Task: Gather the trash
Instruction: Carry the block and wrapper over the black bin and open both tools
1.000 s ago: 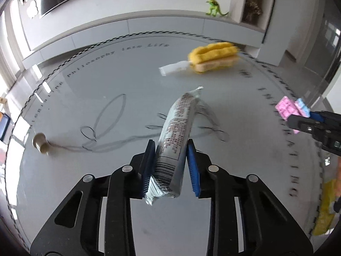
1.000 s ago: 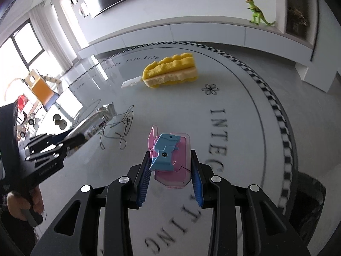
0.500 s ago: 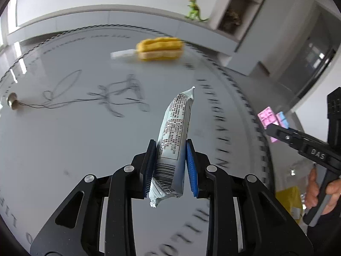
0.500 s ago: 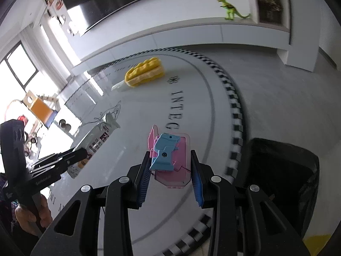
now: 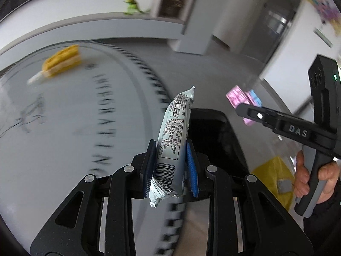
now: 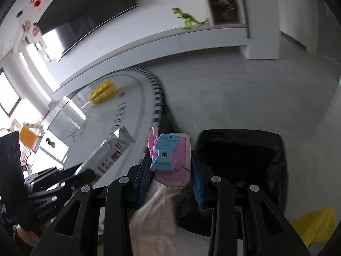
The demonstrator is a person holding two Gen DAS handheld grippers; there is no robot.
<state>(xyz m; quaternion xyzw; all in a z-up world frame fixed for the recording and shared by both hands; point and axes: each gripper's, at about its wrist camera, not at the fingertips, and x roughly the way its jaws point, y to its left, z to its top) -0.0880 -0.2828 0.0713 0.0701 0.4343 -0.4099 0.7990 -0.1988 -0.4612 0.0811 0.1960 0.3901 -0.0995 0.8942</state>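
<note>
My left gripper is shut on a long silver snack wrapper that sticks up and forward from its blue pads. A black-lined trash bin lies just beyond and below the wrapper. My right gripper is shut on a pink and blue plastic toy piece, held at the left edge of the same bin. In the left wrist view the right gripper reaches in from the right with the pink piece. In the right wrist view the left gripper and the wrapper show at lower left.
A yellow ice-lolly toy lies on the round grey rug with lettering. A green dinosaur stands on the white low cabinet. A yellow bag lies on the floor right of the bin. White cloth lies beside the bin.
Both grippers have swung across the rug to the right, each keeping its item. The black bin has come into view under them, and the lolly toy has slid to the left.
</note>
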